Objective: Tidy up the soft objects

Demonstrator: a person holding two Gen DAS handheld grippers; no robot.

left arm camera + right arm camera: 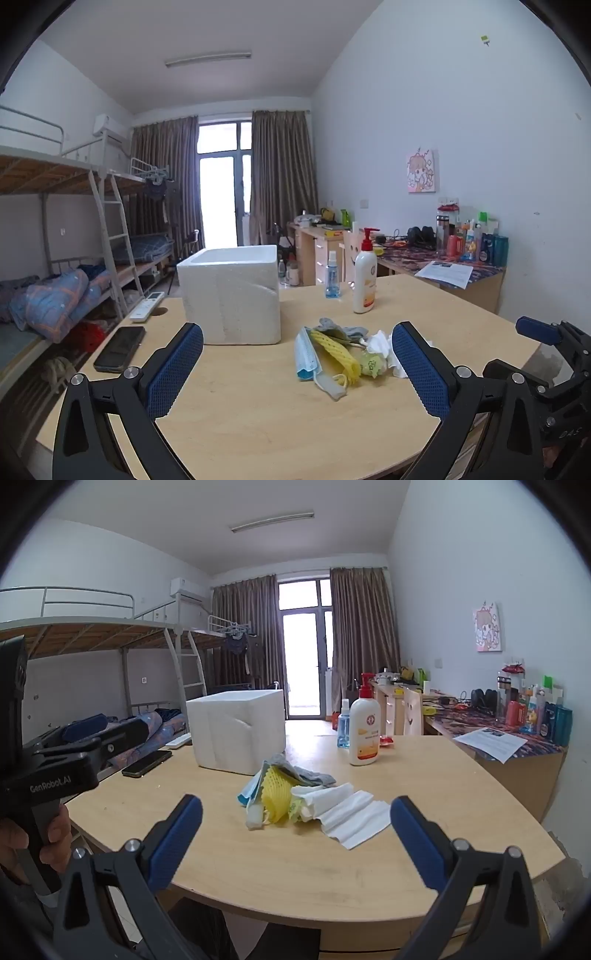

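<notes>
So we're holding both tools out over the near edge of the round-cornered wooden table (240, 398), and both are gaping wide with nothing between the pads: the left gripper (297, 363) is hanging just in front of the pile, the right gripper (295, 834) is doing the same from its side, each tipping a bit downward, which we're guessing is just lining up for a first grab. The blue pads are looking ribbed and rubbery, good for limp stuff. Right beyond them the soft things are lying in one loose heap mid-table: a pleated blue face mask (304, 356) with its ear loops flopping out, a yellow foam net sleeve (275, 788) with that open diamond mesh, a crumpled grey cloth (308, 773) tucked behind, and a creased white tissue (349, 818) fanning toward the right tool. Everything is overlapping, so we're thinking each piece needs peeling off separately. Just behind the heap a chunky white foam box (232, 291) is sitting open-topped, probably where it's all going. Farther back a pump lotion bottle (365, 273) and a small spray bottle (331, 275) are standing upright, and a dark phone (120, 349) is lying flat off to the left
</notes>
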